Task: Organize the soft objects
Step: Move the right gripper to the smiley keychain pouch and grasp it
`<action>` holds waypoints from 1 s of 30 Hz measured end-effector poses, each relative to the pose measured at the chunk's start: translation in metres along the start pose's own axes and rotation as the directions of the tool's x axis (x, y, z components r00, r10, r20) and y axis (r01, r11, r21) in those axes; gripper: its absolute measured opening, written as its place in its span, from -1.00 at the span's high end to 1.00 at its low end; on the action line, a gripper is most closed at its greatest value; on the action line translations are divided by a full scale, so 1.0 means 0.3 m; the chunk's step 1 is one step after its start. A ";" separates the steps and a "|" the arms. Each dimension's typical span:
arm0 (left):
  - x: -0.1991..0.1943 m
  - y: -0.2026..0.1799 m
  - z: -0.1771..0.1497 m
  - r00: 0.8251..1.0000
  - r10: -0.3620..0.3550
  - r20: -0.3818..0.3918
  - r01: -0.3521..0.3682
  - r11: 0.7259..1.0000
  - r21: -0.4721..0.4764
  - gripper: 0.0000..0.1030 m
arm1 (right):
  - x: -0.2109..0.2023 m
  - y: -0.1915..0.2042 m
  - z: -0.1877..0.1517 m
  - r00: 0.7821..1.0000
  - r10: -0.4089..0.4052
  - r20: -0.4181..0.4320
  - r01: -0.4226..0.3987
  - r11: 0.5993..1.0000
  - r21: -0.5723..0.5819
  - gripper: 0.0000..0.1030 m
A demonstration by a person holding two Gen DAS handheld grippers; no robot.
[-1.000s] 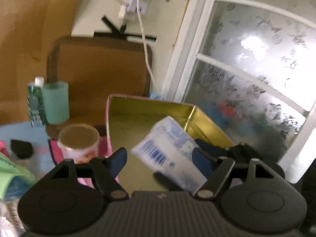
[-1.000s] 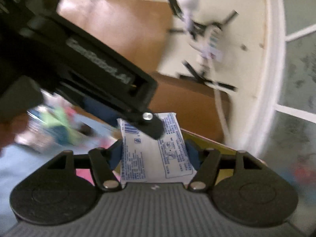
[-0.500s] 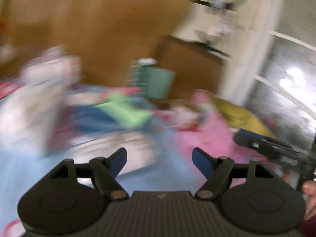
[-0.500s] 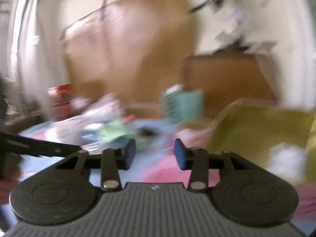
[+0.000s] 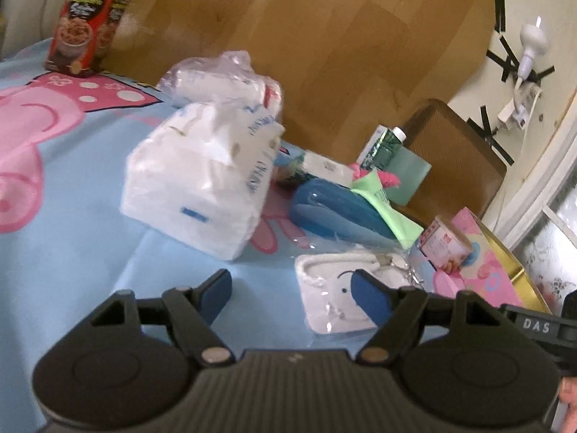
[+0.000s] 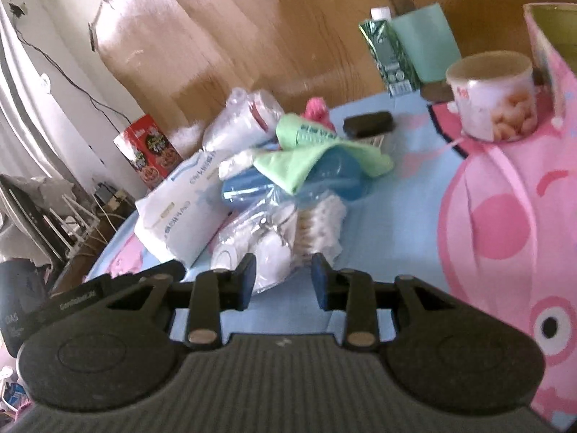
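Both grippers (image 5: 292, 294) (image 6: 283, 278) empty above clutter (image 5: 202, 184)

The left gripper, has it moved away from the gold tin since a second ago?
Yes. The left gripper has swung left: the gold tin, earlier straight ahead, now sits at the right edge.

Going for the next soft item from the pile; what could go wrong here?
Right gripper, jaws just narrowed and empty, faces a clear bag of small white pieces: thin film may slip or tear. The green cloth drapes over the blue pack, so one may drag the other. The cup beside the tin could tip.
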State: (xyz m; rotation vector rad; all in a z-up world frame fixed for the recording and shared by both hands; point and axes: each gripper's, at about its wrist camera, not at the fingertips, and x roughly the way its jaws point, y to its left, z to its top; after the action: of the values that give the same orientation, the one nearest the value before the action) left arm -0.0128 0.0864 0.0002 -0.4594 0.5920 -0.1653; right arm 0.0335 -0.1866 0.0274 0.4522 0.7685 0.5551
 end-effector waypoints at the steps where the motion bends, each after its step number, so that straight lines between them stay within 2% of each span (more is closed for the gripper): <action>1: 0.003 -0.010 -0.003 1.000 -0.003 -0.004 0.003 1.000 0.011 -0.48 | 0.010 0.002 -0.004 1.000 -0.004 -0.009 0.004 1.000 0.002 0.54; 4: 0.026 -0.054 -0.010 1.000 -0.004 -0.025 0.006 0.997 0.073 -0.50 | 0.015 0.008 -0.019 0.999 0.024 -0.032 -0.024 1.000 0.010 0.64; 8: 0.016 -0.090 -0.054 0.986 -0.134 -0.099 0.140 0.988 0.065 -0.50 | -0.064 0.035 -0.063 0.998 0.050 -0.038 -0.052 0.997 -0.051 0.66; 12: -0.007 -0.155 -0.116 0.976 -0.172 -0.133 0.188 0.974 0.126 -0.50 | -0.196 0.023 -0.155 0.995 0.086 -0.042 -0.090 0.991 -0.098 0.66; 14: -0.011 -0.188 -0.137 0.969 -0.193 -0.155 0.216 0.965 0.150 -0.62 | -0.255 -0.006 -0.205 0.995 0.092 -0.038 -0.095 0.991 -0.094 0.66; 17: -0.011 -0.221 -0.150 0.963 -0.205 -0.174 0.233 0.959 0.161 -0.72 | -0.320 -0.048 -0.257 0.996 0.082 -0.026 -0.084 0.993 -0.081 0.49; 19: -0.010 -0.225 -0.154 0.963 -0.200 -0.179 0.228 0.961 0.156 -0.72 | -0.350 -0.063 -0.276 1.000 0.025 -0.004 -0.025 0.994 -0.107 0.06; 22: -0.020 -0.210 -0.149 0.968 -0.182 -0.175 0.206 0.970 0.131 -0.72 | -0.373 -0.058 -0.289 0.998 -0.034 0.051 0.042 0.983 -0.179 -0.07; 25: -0.042 -0.181 -0.138 0.974 -0.162 -0.158 0.178 0.979 0.098 -0.88 | -0.368 -0.036 -0.295 0.997 -0.029 0.065 0.044 0.969 -0.245 -0.25; 30: -0.067 -0.150 -0.131 0.979 -0.138 -0.152 0.151 0.986 0.076 -0.88 | -0.338 0.008 -0.321 0.998 -0.024 0.064 0.045 0.931 -0.362 -0.45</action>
State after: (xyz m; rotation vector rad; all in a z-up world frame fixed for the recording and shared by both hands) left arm -0.0528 0.0378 0.0023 -0.4075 0.6929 -0.3648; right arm -0.0992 -0.2300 0.0199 0.1097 0.5988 0.6334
